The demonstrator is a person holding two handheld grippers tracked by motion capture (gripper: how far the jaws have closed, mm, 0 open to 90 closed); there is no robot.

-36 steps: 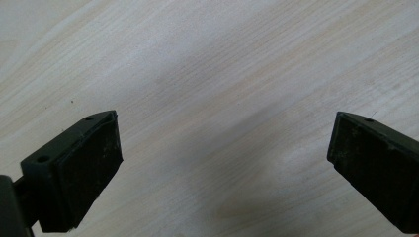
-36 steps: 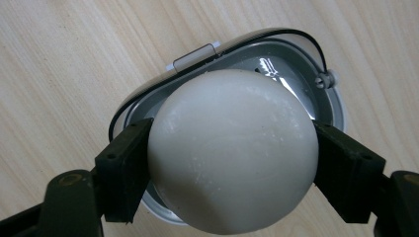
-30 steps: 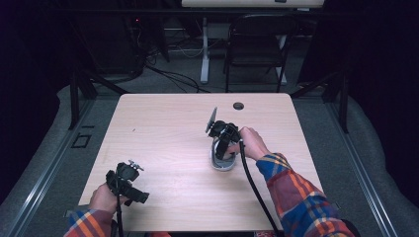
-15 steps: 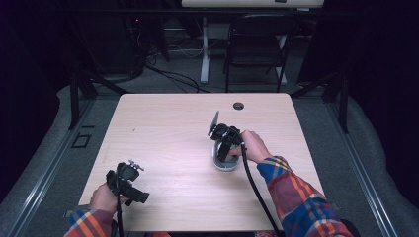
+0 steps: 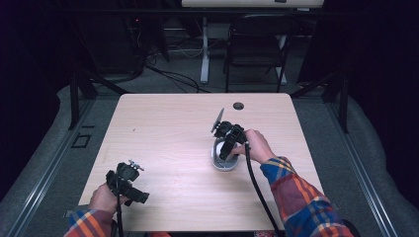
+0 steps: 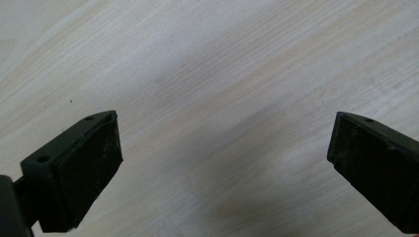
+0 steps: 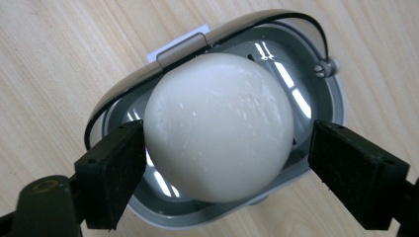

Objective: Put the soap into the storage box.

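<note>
A white egg (image 7: 217, 126) rests in a grey oval holder (image 7: 316, 98) with a metal rim and wire, right of the table's middle. My right gripper (image 7: 232, 168) points down over it, jaws either side of the egg. The left jaw is at the egg's side and a gap stays on the right, so it is open. From the high view, the right gripper (image 5: 226, 143) covers most of the holder (image 5: 223, 164). My left gripper (image 5: 129, 185) sits near the front left corner, open over bare wood (image 6: 222, 98), with nothing between its pads.
The light wooden table (image 5: 168, 123) has a small black round grommet (image 5: 238, 105) near its far edge. A dark chair (image 5: 257, 44) and cables stand on the floor beyond the table. A cable trails from the right gripper toward the front edge.
The right gripper has shifted slightly to the right and settled closer over the holder. The left gripper has not moved.
</note>
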